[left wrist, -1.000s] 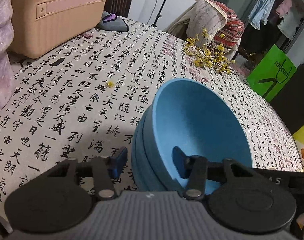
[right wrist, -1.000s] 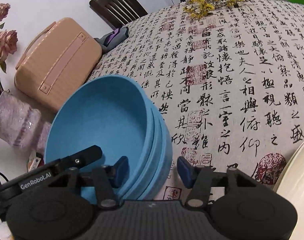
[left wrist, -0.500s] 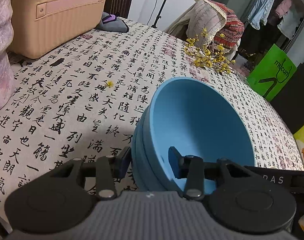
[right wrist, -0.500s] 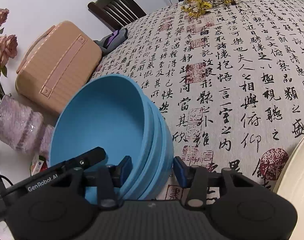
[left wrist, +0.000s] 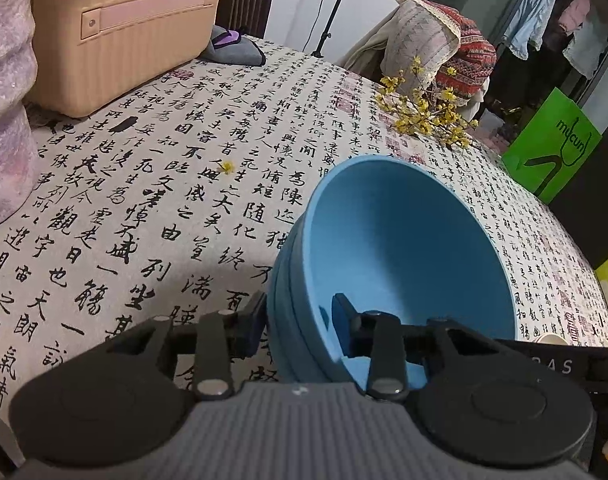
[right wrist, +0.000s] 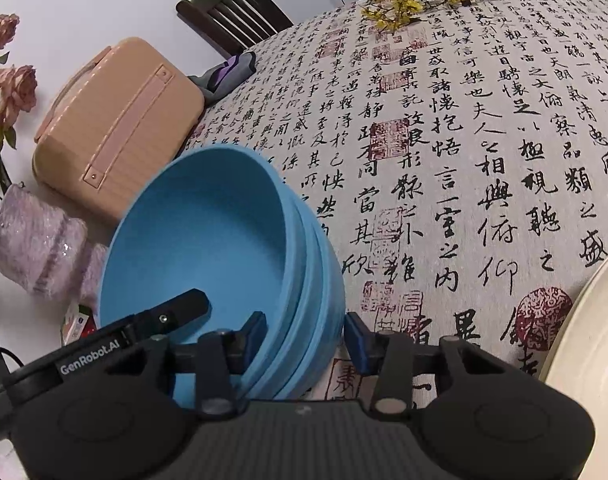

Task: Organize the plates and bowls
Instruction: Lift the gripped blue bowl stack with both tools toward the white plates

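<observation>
Between the two pads of the left hand-held gripper [left wrist: 298,318] sits the left wall of a stack of blue bowls [left wrist: 404,240], one pad outside and one inside the top bowl. Its jaws have just been closing and the outer pad looks right up against the stack, so it seems to be pinching the rim. The right hand-held gripper [right wrist: 306,334] does the same on the stack's right wall [right wrist: 224,240], one pad inside, one outside. Those jaws have been closing too, though I can't tell if the outer pad is actually touching yet. Both grippers point down at a slant from the near side.

The bowls look like about three nested together, and the top one is empty. The stack stands on the worktop [left wrist: 152,208], which has a calligraphy-print cloth. At the near right, a cream plate [right wrist: 584,340] edge shows, apart from the bowls. Further left is a peach case [right wrist: 116,128] and a pinkish vase [right wrist: 36,244] with roses. A yellow flower sprig [left wrist: 424,116] lies at the far side.
</observation>
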Available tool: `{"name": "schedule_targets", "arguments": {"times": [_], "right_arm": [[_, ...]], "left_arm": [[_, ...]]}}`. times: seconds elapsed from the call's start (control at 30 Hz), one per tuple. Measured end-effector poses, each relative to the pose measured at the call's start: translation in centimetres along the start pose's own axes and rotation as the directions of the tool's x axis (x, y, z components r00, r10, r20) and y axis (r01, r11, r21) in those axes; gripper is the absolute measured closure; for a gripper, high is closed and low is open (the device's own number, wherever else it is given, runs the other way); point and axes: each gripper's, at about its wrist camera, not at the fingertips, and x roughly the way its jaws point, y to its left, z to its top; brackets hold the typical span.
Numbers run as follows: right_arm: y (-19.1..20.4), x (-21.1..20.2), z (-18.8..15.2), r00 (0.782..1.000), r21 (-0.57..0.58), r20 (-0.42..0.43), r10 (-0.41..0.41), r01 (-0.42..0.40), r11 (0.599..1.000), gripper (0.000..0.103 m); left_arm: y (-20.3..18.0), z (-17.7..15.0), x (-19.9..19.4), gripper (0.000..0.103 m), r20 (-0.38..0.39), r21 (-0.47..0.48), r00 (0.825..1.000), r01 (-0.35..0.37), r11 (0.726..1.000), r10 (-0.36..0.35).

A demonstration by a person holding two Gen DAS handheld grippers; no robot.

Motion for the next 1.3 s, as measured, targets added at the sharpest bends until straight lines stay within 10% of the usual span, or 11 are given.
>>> {"name": "schedule_targets", "arguments": {"times": [1.3], "right_arm": [[-0.7, -3.6, -1.0, 0.999, 0.006, 0.054, 0.003, -0.003, 1.000, 0.061]], "left_arm": [[-2.9, -0.8, -1.9, 0.067, 0.038, 0.044, 0.999, 0.005, 0.999, -0.006]]}}
